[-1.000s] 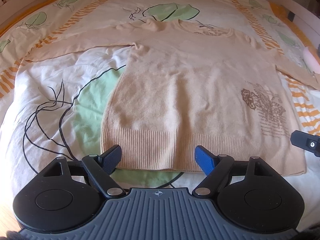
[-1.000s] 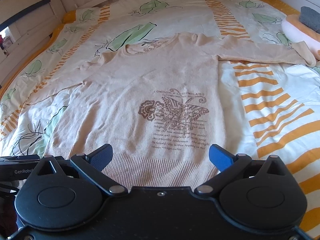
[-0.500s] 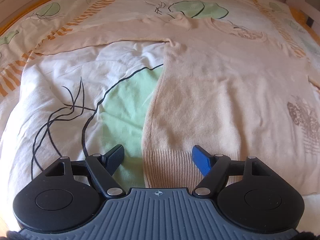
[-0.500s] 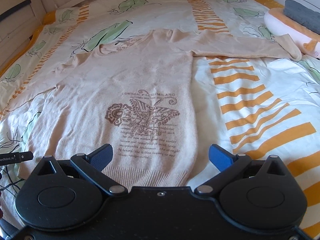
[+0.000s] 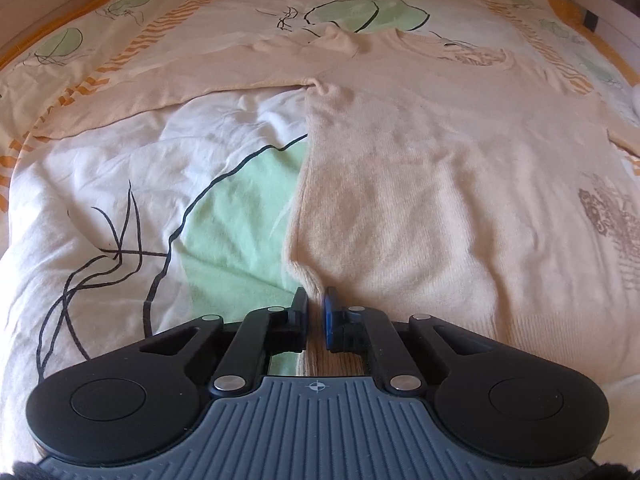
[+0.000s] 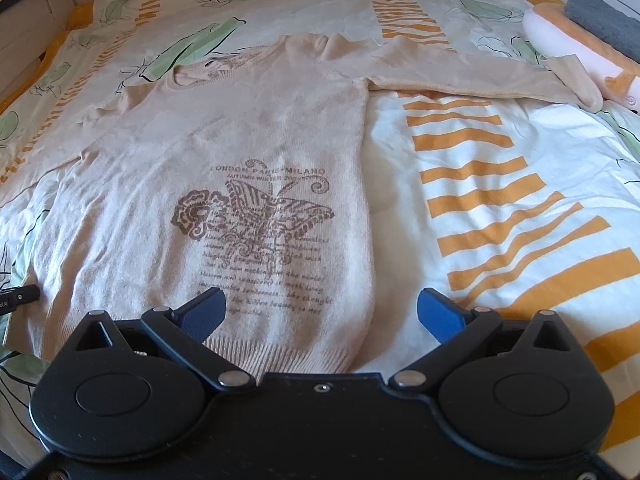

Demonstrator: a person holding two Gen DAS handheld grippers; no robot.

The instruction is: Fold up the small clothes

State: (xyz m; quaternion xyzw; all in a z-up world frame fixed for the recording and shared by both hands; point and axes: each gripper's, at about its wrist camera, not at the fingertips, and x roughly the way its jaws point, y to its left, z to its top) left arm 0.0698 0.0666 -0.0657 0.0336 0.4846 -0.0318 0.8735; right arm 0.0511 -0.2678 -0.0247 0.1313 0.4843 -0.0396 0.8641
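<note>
Pinching shut within the last half second, the left gripper (image 5: 315,300) has gone from wide open over the hem to closed on the near left corner of the beige knitted long-sleeved sweater with a brown butterfly print (image 5: 440,200); a small ridge of knit stands up between the two pads. Since a second ago this gripper has travelled left along the ribbed hem (image 6: 280,354) and down to that corner. The sweater lies flat, front up, on the white bedspread with green leaves and orange stripes (image 6: 500,208), sleeves spread to left and right at the far end. The right gripper (image 6: 320,312) stands wide open, holding nothing, straddling the near right corner of the hem. Judgement: one corner is secured; the right jaws must close before any lift, so folding has barely begun
</note>
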